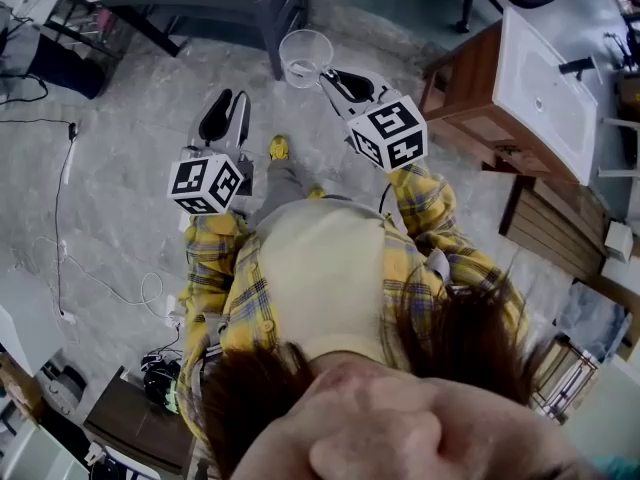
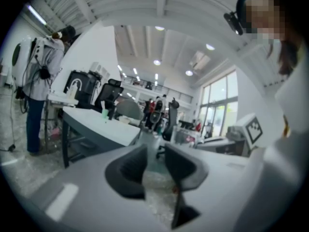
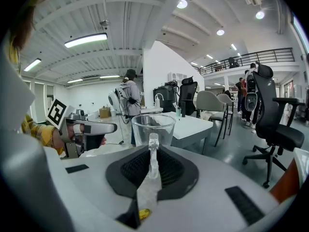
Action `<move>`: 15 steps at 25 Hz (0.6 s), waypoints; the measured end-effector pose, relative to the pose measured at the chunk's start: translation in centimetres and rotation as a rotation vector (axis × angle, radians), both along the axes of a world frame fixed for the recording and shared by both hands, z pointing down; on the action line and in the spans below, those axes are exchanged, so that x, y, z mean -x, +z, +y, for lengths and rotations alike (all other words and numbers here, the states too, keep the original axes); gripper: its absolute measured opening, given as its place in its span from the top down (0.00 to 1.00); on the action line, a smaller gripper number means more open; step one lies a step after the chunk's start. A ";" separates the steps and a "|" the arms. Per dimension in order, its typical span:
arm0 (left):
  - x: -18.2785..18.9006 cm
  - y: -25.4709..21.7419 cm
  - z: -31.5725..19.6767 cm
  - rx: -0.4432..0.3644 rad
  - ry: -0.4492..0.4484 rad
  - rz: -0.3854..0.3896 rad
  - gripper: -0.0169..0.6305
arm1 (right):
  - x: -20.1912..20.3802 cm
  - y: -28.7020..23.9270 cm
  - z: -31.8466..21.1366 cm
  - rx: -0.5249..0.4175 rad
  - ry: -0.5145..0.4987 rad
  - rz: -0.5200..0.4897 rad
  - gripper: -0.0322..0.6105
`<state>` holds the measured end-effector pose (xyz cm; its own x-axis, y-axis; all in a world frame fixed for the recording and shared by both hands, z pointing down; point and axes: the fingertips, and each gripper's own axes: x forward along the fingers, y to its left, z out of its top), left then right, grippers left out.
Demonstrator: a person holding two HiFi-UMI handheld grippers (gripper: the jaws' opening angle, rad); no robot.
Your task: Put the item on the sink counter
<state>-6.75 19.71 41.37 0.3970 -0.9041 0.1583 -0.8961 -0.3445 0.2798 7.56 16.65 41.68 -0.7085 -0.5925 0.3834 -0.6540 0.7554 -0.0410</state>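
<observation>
Right tongs (image 3: 153, 146) pinch the handle of a clear glass mug (image 3: 153, 122), held in the air above the floor (image 1: 150, 168), left of the desk with the sink (image 1: 545, 103). Left tongs (image 2: 154, 156) stand spread, with nothing between them.

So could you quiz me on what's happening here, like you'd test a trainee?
1. True or false: the left gripper holds something.
2. The right gripper is shut on: A) a clear cup B) a cable C) a shoe?
3. Does the sink counter show at the head view's left or right?
Key: 1 false, its jaws stand apart with nothing between them. 2 A. 3 right, and the cup is not yet on it.
</observation>
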 end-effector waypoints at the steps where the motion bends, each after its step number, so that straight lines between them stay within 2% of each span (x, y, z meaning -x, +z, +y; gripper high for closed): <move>1: 0.1 0.1 -0.8 -0.003 0.005 0.000 0.79 | 0.2 0.1 -0.7 0.001 0.001 0.003 0.89; 15: 4.0 0.0 -11.5 0.008 0.057 0.000 0.79 | 5.1 0.5 -10.0 0.037 0.016 0.032 0.89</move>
